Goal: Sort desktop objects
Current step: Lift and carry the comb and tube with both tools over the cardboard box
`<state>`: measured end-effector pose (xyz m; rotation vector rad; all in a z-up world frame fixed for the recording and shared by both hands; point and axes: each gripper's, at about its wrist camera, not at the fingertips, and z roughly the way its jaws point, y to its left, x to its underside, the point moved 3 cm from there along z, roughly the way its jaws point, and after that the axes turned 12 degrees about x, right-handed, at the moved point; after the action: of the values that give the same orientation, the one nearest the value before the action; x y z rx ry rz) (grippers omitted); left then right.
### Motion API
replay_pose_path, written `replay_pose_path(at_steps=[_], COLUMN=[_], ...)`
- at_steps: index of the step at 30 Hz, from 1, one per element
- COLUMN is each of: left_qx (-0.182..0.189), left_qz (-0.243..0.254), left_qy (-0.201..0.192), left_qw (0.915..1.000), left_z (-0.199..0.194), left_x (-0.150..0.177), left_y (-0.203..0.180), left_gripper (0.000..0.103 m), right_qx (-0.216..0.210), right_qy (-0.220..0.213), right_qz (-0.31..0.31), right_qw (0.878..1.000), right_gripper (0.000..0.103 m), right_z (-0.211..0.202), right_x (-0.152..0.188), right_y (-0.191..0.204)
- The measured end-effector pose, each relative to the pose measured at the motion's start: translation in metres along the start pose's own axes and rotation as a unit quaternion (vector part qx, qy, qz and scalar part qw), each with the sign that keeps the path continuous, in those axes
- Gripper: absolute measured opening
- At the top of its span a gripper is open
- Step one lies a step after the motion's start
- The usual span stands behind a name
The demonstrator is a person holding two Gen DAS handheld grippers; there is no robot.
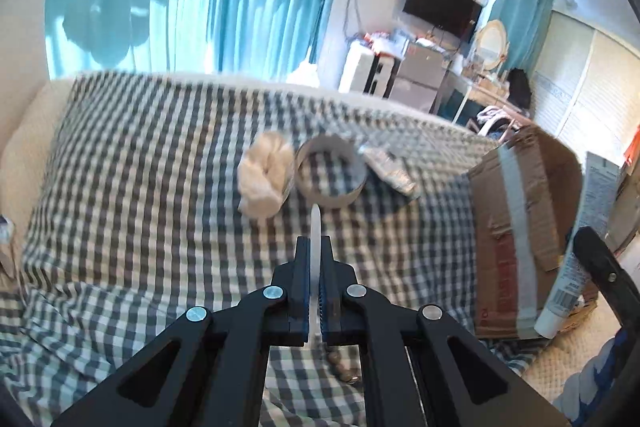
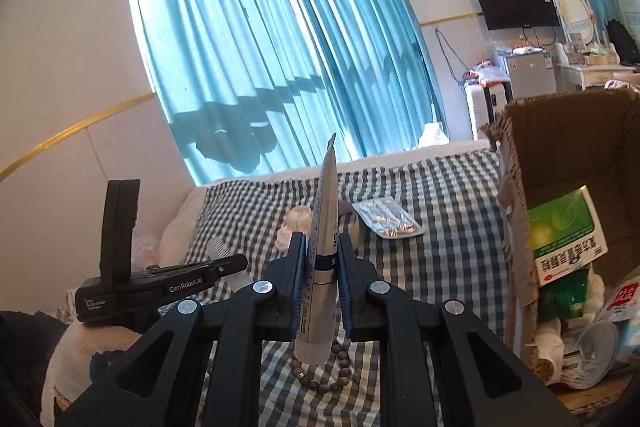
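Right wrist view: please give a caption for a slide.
Right gripper holds a tube upright above a bead bracelet, beside the open box.

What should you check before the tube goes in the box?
1. Right gripper shut on the tube: ok.
2. Tube held well in, both pads against it: ok.
3. Cardboard box open: ok.
4. Room in the box: cannot tell for sure; the green packet and clear cup already lie inside.
5. Left gripper shut on the white comb, away from the box: ok.
6. Bead bracelet lies under the tube, not snagged: ok.
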<state>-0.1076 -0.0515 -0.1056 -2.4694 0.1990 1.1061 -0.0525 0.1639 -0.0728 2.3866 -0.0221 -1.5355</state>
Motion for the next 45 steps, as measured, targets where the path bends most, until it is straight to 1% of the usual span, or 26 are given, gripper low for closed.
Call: replay_pose_path(at_steps=[4, 7, 10, 12, 14, 17, 19, 21, 23, 24, 33, 39, 45], left_qx=[0.007, 0.019, 0.009, 0.009, 0.013, 0.001, 0.003, 0.001, -0.003, -0.003, 0.026, 0.044, 0.064], left_qz=[0.025, 0.031, 0.053, 0.062, 0.071, 0.096, 0.108, 0.109, 0.116, 0.12, 0.144, 0.152, 0.165], left_qy=[-0.028, -0.05, -0.074, -0.091, -0.106, -0.129, -0.143, -0.164, -0.17, -0.18, -0.213, -0.222, -0.225], left_qw=[0.9993, 0.9981, 0.9958, 0.9939, 0.9917, 0.987, 0.9838, 0.9804, 0.9785, 0.9763, 0.966, 0.9621, 0.9582], left_z=[-0.021, -0.038, -0.053, -0.063, -0.073, -0.089, -0.099, -0.109, -0.115, -0.119, -0.146, -0.153, -0.15], left_x=[-0.011, -0.017, -0.022, -0.026, -0.028, -0.031, -0.032, -0.033, -0.033, -0.033, -0.037, -0.04, -0.041], left_y=[-0.024, -0.039, -0.056, -0.066, -0.077, -0.097, -0.11, -0.121, -0.131, -0.137, -0.172, -0.188, -0.207], left_gripper=[0.003, 0.003, 0.003, 0.003, 0.003, 0.003, 0.003, 0.003, 0.003, 0.003, 0.003, 0.003, 0.003], right_qx=[-0.002, 0.001, 0.005, 0.009, 0.013, 0.017, 0.019, 0.019, 0.015, 0.014, 0.022, 0.035, 0.06], right_qy=[-0.021, -0.039, -0.054, -0.066, -0.078, -0.095, -0.104, -0.113, -0.118, -0.121, -0.146, -0.165, -0.182], right_qz=[0.003, 0.001, 0.002, 0.001, -0.003, -0.008, -0.012, -0.015, -0.013, -0.013, -0.026, -0.03, -0.034], right_qw=[1.0, 0.999, 0.999, 0.998, 0.997, 0.995, 0.994, 0.993, 0.993, 0.993, 0.989, 0.985, 0.981], right_gripper=[0.015, 0.015, 0.015, 0.015, 0.015, 0.015, 0.015, 0.015, 0.015, 0.015, 0.015, 0.015, 0.015], right_z=[-0.016, -0.032, -0.044, -0.054, -0.063, -0.077, -0.086, -0.095, -0.101, -0.104, -0.128, -0.144, -0.158], right_x=[-0.011, -0.018, -0.025, -0.03, -0.033, -0.039, -0.042, -0.045, -0.048, -0.049, -0.052, -0.058, -0.064], right_y=[-0.001, -0.004, -0.006, -0.007, -0.004, -0.004, -0.006, -0.004, -0.004, -0.003, -0.004, -0.01, -0.02])
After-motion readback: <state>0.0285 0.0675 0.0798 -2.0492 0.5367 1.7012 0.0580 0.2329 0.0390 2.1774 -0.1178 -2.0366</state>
